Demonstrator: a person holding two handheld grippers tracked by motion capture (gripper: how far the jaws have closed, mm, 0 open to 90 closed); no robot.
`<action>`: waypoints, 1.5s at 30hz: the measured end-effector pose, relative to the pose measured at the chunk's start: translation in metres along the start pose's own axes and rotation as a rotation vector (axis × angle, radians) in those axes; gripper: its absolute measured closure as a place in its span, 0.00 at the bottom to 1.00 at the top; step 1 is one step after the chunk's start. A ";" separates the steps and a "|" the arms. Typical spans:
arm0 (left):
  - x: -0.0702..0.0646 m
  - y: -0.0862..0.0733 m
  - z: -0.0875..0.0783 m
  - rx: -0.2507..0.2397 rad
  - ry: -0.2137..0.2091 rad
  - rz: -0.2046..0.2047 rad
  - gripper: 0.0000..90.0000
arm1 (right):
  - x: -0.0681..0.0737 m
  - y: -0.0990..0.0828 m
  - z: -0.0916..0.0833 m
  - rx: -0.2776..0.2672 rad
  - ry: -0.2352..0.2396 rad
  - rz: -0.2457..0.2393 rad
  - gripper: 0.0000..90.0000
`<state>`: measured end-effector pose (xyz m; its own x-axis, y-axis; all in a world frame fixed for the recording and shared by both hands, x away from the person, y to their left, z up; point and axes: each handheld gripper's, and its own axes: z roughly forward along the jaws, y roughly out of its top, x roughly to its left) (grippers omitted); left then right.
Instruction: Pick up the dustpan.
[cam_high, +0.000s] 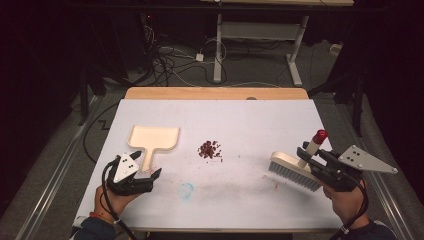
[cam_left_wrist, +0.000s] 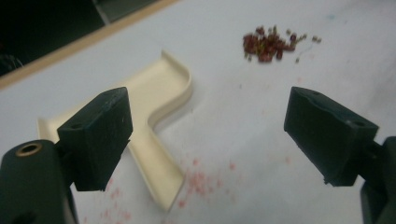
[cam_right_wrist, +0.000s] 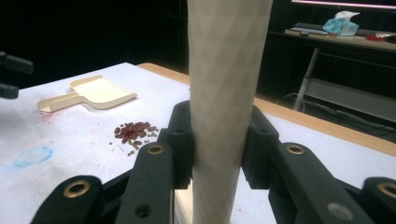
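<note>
the right hand-held gripper (cam_high: 312, 162) is clamping the brush (cam_high: 295, 171) by its handle; the left hand-held gripper (cam_high: 145, 176) is gaping open at the dustpan (cam_high: 152, 138) handle. the beans (cam_high: 210, 149) (mid-bench (cam_high: 260, 120)) are lying unswept, so sweeping seems not yet begun.

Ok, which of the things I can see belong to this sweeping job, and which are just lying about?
Job, as it looks:
- brush, handle clamped in the right gripper
- dustpan, handle by the open left gripper
- pile of red bits mid-table

Lying about:
- blue smudge and pink stains on the table cover
- cables on the floor
- far desk frame
</note>
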<state>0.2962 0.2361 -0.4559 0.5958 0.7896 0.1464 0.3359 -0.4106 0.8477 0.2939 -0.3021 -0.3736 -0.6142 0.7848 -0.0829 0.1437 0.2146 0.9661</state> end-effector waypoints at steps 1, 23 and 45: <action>0.002 -0.006 -0.001 0.040 -0.005 0.017 0.17 | 0.000 0.000 0.000 0.003 -0.002 0.001 0.78; 0.011 0.009 0.006 0.107 0.054 -0.050 0.17 | 0.000 -0.001 0.009 0.013 0.014 -0.009 0.78; 0.065 0.000 0.091 0.360 0.084 -0.360 0.60 | 0.011 -0.006 0.022 0.064 0.041 -0.042 0.77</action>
<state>0.4015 0.2454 -0.4926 0.3405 0.9377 -0.0691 0.7475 -0.2254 0.6249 0.3035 -0.2819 -0.3853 -0.6516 0.7502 -0.1121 0.1656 0.2848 0.9442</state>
